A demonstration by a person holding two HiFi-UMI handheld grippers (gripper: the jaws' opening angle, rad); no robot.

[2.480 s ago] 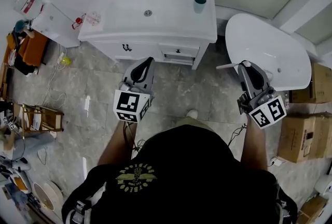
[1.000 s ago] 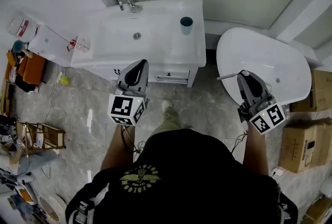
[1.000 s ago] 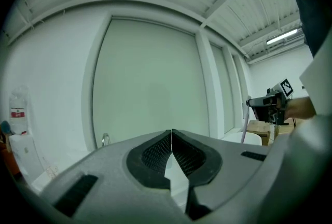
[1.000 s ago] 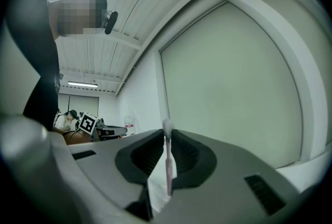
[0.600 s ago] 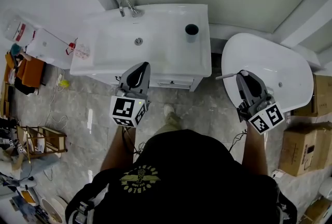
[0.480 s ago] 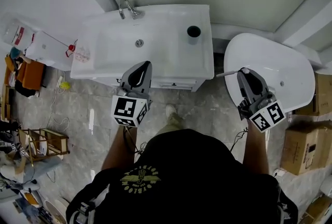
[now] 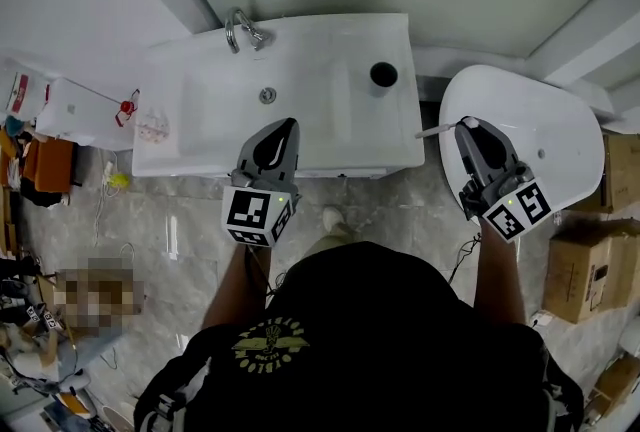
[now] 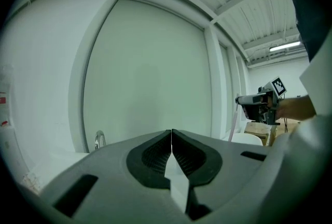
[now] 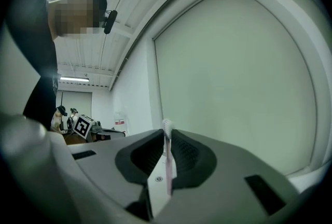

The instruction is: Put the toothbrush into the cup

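A dark cup (image 7: 383, 75) stands on the right rear of the white sink vanity (image 7: 320, 120). My right gripper (image 7: 467, 124) is to the right of the vanity, over the white tub's edge, shut on a white toothbrush (image 7: 436, 130) whose end pokes out to the left. In the right gripper view the toothbrush (image 9: 167, 158) stands upright between the jaws, bristle head on top. My left gripper (image 7: 287, 123) hangs over the vanity's front edge, and its jaws (image 8: 171, 135) are shut on nothing. The cup is ahead and to the left of the right gripper.
A faucet (image 7: 240, 25) sits at the sink's back left. A white tub (image 7: 545, 120) fills the right side, with cardboard boxes (image 7: 590, 260) beyond it. A white cabinet (image 7: 80, 110) and floor clutter lie to the left. A pale wall panel rises behind the sink.
The person has stepped toward the vanity, so sink and cup sit lower and closer in view. Both grippers now reach the vanity's front line. The right gripper still holds the toothbrush.
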